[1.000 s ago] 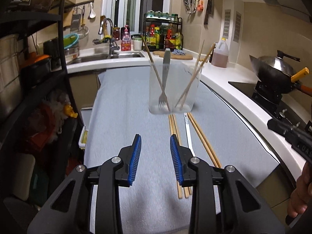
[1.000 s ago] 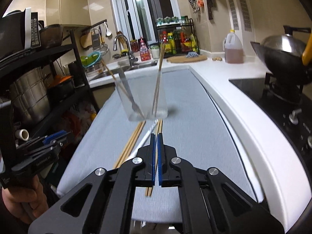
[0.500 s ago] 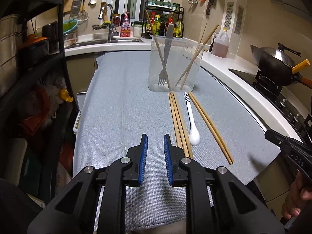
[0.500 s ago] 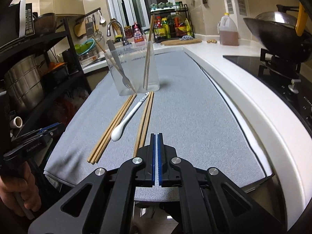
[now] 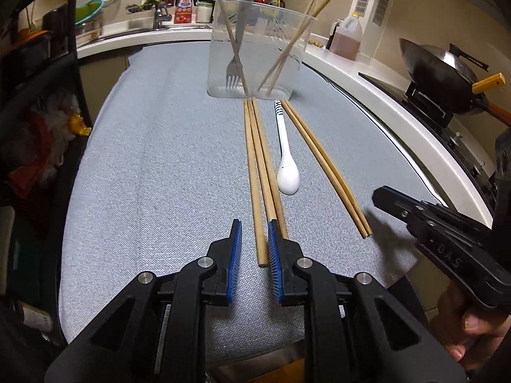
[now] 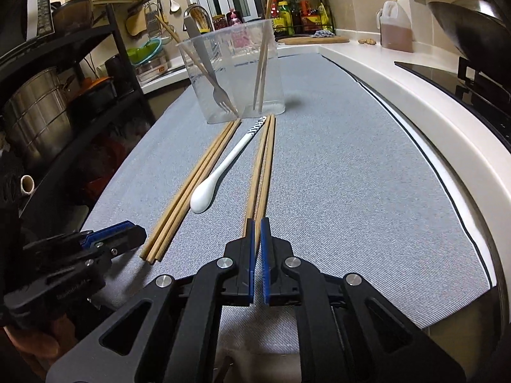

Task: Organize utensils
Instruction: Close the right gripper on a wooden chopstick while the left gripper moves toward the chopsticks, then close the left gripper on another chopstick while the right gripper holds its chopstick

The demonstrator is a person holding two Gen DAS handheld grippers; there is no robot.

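A clear plastic cup (image 5: 255, 48) (image 6: 230, 73) stands on the grey cloth (image 5: 159, 159) and holds a fork (image 5: 234, 70) and some chopsticks. In front of it lie three chopsticks (image 5: 255, 159) (image 6: 198, 175), a white spoon (image 5: 287, 172) (image 6: 204, 196) and a chopstick pair (image 5: 319, 159) (image 6: 263, 166). My left gripper (image 5: 254, 225) (image 6: 121, 233) is narrowly open, with one chopstick's near end lying loose between its jaws. My right gripper (image 6: 257, 223) (image 5: 383, 194) sits at the near ends of the pair. Its jaws are opening by a crack, and a chopstick tip shows in the slit.
A wok (image 5: 440, 70) sits on the stove to the right, past the white counter edge. An oil jug (image 5: 346, 36) and a spice rack stand at the back. A black shelf with pots (image 6: 48, 95) lines the left side. The cloth's near edge lies just under both grippers.
Both grippers have come down toward the cloth and now sit over the chopsticks' near ends. The left jaws have narrowed. The right jaws have parted slightly.
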